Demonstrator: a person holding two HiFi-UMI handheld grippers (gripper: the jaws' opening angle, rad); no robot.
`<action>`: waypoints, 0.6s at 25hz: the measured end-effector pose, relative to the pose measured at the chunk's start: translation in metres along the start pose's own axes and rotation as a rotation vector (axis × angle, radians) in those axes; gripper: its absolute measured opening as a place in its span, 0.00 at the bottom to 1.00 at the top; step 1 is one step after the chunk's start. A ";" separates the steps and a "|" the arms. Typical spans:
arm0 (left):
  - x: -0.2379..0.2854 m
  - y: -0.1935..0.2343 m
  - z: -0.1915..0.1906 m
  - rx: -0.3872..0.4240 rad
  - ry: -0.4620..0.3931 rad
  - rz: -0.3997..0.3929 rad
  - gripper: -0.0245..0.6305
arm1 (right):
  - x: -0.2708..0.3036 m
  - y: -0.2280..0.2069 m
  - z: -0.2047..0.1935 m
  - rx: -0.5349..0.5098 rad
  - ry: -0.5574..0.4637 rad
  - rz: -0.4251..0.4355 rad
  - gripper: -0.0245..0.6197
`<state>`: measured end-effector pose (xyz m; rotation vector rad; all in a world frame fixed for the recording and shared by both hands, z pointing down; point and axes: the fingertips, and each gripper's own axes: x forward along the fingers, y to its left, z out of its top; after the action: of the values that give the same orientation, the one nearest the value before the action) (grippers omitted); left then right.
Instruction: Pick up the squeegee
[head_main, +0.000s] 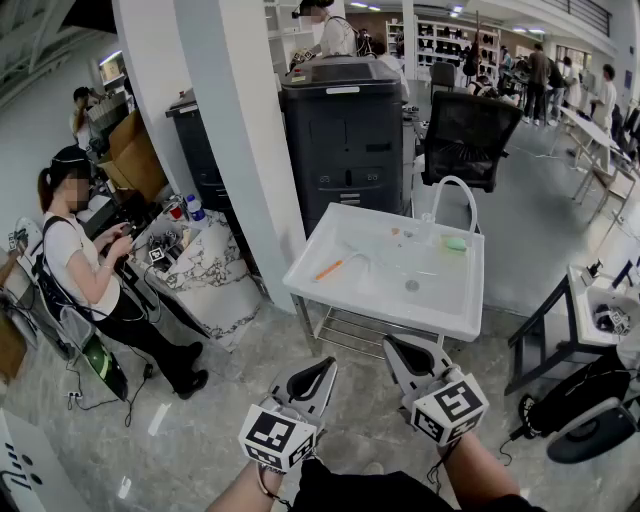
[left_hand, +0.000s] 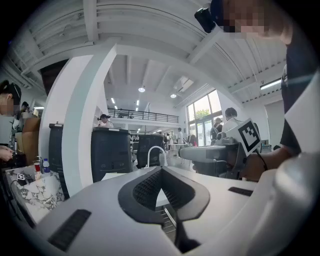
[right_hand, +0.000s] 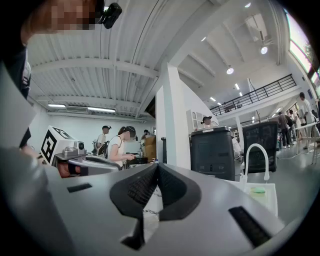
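Note:
A white sink basin (head_main: 340, 285) on a metal stand is in front of me in the head view. In it lies a thin tool with an orange handle (head_main: 328, 269), which looks like the squeegee, and a green sponge (head_main: 456, 243) near the curved white faucet (head_main: 455, 195). My left gripper (head_main: 322, 372) and right gripper (head_main: 400, 350) hover level over the floor, short of the basin's near edge. Both are shut with nothing between the jaws. The left gripper view shows its tips (left_hand: 161, 169) meeting, with the faucet (left_hand: 156, 152) beyond. In the right gripper view the tips (right_hand: 157, 165) also meet.
A black copier (head_main: 345, 130) and a white column (head_main: 250, 150) stand behind the sink. A seated person (head_main: 85, 270) works at a cluttered table (head_main: 200, 265) on the left. An office chair (head_main: 468, 135) is at the back right, and a dark-framed table (head_main: 590, 300) at the right.

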<state>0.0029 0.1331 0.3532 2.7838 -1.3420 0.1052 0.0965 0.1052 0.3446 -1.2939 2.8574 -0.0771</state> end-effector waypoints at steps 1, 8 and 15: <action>0.001 -0.001 -0.001 0.005 0.001 -0.001 0.06 | -0.001 -0.001 0.000 0.000 -0.001 0.002 0.06; 0.005 -0.001 -0.004 0.011 0.005 -0.012 0.06 | 0.000 -0.005 0.001 0.029 -0.024 -0.001 0.06; 0.008 0.007 -0.008 0.003 0.007 -0.020 0.06 | 0.011 -0.009 -0.004 0.025 -0.015 -0.003 0.06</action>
<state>0.0021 0.1235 0.3619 2.7962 -1.3126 0.1155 0.0958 0.0913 0.3488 -1.2890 2.8324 -0.1020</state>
